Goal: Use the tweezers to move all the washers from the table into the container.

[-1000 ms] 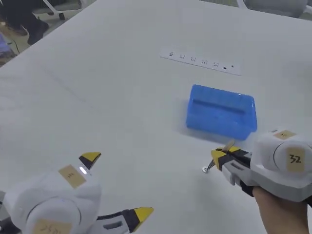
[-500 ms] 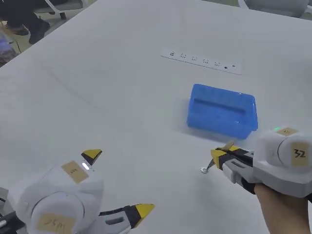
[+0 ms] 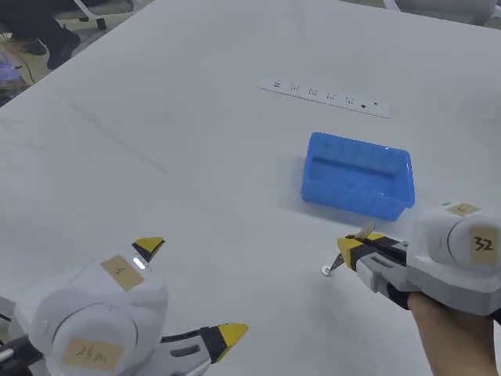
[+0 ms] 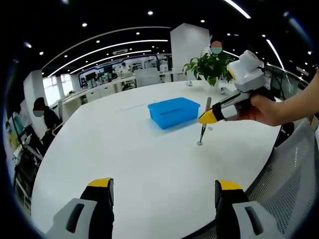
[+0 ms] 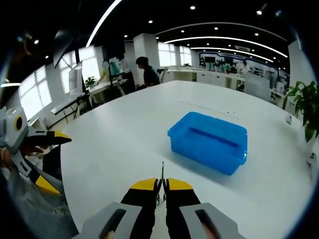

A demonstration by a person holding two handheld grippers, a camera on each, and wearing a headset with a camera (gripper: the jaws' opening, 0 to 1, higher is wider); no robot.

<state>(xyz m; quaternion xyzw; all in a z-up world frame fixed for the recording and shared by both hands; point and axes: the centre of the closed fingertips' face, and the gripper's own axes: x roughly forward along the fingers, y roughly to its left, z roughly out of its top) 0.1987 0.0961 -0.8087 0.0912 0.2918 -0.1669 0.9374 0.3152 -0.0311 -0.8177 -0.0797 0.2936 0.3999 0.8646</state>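
Blue translucent plastic is what the rectangular open-topped container (image 3: 358, 186) is made of; it is set on the broad white table (image 3: 196, 157), with a long white power strip (image 3: 324, 98) lying well beyond it. In the head view the right gripper (image 3: 352, 252), white-bodied with yellow-tipped black jaws, is held just on the near side of the container, and its jaws are pressed together on a pair of slim metal tweezers (image 3: 338, 265). The tweezers are angled downward, and their tips are brought to the table surface at a small silvery washer (image 3: 327, 271), which lies near the container but outside it. Whether the washer is pinched between the tips cannot be told.

In the right gripper view the two yellow tips are seen almost touching, the thin tweezers (image 5: 162, 172) rise between them, and the container (image 5: 209, 141) is seen ahead and a little to the right. The left gripper (image 5: 50, 160) is seen at that view's left edge.

The left gripper (image 3: 190, 291) is held low at the near left of the table, well apart from the container, with its jaws spread wide and nothing between them. From the left gripper view, the right gripper (image 4: 209, 117), the tweezers (image 4: 204, 122), the washer (image 4: 199, 144) at their tips, the container (image 4: 173, 111) and a green potted plant (image 4: 212, 67) behind them are all seen across the table.
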